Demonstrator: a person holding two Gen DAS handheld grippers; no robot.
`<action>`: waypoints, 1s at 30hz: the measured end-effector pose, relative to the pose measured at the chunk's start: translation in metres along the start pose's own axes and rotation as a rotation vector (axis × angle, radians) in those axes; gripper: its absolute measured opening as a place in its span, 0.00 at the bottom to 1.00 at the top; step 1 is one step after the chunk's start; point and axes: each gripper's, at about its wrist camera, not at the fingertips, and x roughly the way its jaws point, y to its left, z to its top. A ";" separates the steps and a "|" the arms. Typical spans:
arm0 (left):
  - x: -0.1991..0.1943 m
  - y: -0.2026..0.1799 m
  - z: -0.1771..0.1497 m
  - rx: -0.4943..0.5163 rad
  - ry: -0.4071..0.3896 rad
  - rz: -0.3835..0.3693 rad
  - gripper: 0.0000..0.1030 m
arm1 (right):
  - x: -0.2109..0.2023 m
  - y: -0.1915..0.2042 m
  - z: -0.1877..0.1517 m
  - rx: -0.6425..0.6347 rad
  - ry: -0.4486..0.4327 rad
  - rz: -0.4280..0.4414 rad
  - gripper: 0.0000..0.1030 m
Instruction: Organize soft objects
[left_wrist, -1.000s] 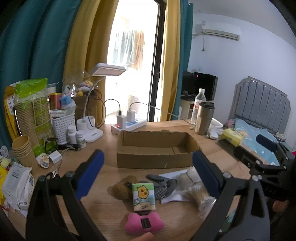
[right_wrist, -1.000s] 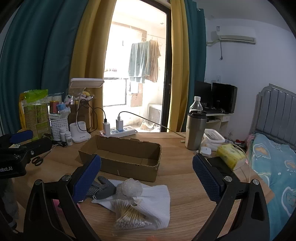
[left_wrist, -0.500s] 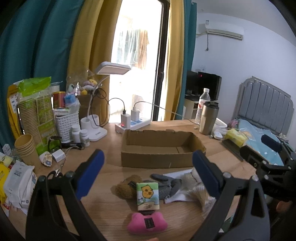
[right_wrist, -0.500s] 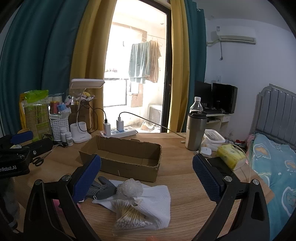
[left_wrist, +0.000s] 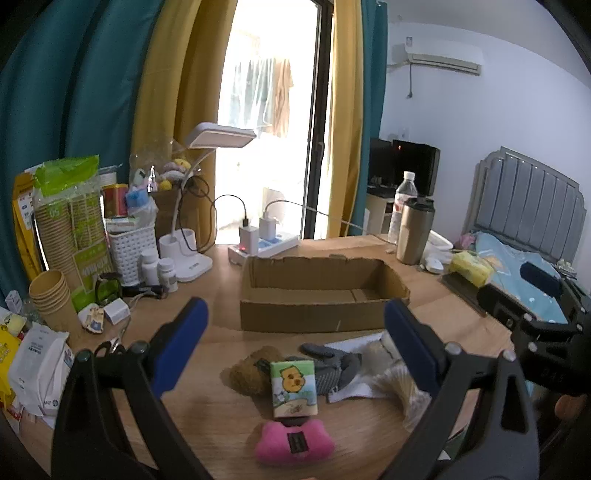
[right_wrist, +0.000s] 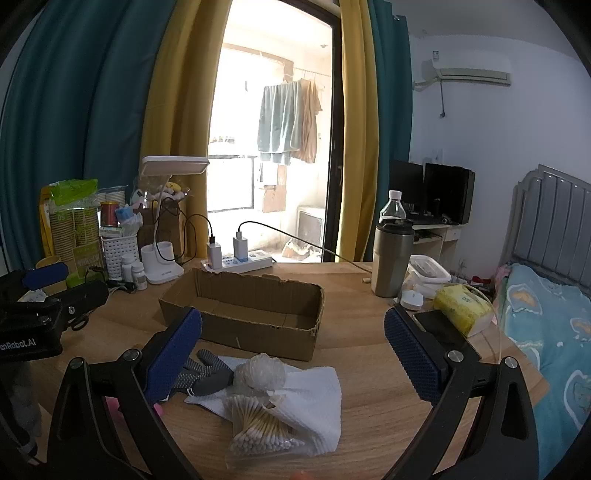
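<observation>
While both tongs (left_wrist: 295, 347) (right_wrist: 293, 350) gape, soft items lie before the box (left_wrist: 321, 291).

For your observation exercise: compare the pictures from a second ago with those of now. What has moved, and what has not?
Only the left gripper drew back and up a little: the cardboard box and pink plush toy look slightly farther off. Nothing was grasped or released. The right gripper stayed put; both jaws remain open, and the soft things lie unmoved.

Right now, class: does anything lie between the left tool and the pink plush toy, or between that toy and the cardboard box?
Nothing visible lies between the open left tool and the pink plush toy. Between the toy and the cardboard box, the tissue pack, the brown plush and the grey glove lie on the table.
</observation>
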 end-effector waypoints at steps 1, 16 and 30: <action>0.000 0.000 -0.001 0.001 0.001 0.000 0.94 | 0.000 0.000 0.000 0.000 0.001 0.000 0.98; 0.000 -0.005 -0.002 0.015 0.001 -0.011 0.94 | 0.000 -0.003 -0.002 -0.002 0.004 0.011 0.98; -0.003 -0.003 -0.001 0.007 -0.012 -0.009 0.94 | -0.001 -0.002 -0.002 0.000 0.003 0.008 0.98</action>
